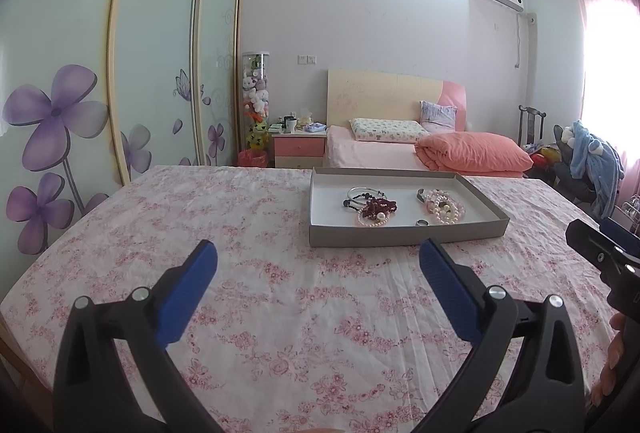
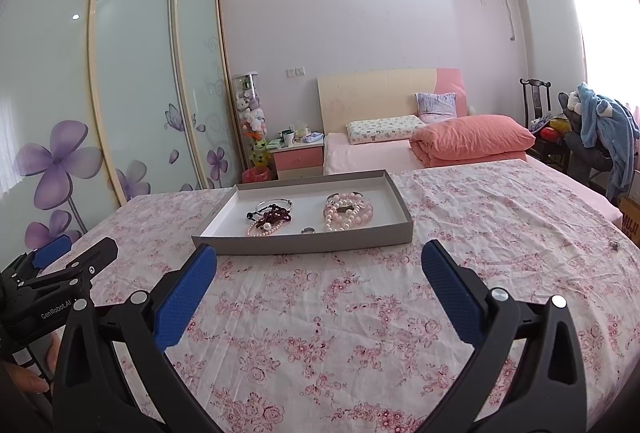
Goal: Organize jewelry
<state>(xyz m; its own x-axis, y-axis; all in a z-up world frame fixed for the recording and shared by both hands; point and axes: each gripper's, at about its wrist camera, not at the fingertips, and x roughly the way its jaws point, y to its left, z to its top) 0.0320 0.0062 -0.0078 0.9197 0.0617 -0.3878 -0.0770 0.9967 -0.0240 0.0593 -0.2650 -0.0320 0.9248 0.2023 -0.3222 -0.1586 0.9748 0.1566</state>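
A shallow grey tray (image 1: 404,238) (image 2: 304,245) lies on the floral cloth ahead of both grippers. Its left part holds a silver bangle (image 1: 362,192), dark red beads (image 1: 380,204) (image 2: 274,215) and a pearl strand (image 1: 372,220) (image 2: 262,229). Pink and white bead bracelets (image 1: 444,209) (image 2: 348,213) are heaped in its right part, with a small silver ring (image 1: 422,222) (image 2: 307,230) in front. Another small ring (image 2: 614,244) lies loose on the cloth at the far right. My left gripper (image 1: 318,261) and right gripper (image 2: 320,261) both hover short of the tray, open and holding nothing.
The floral-covered table (image 1: 240,293) (image 2: 480,233) fills the foreground. The right gripper's body (image 1: 608,257) shows at the left wrist view's right edge; the left gripper's body (image 2: 52,273) sits low left in the right wrist view. Behind stand a bed (image 1: 400,149), nightstand (image 1: 298,149) and wardrobe doors (image 1: 120,73).
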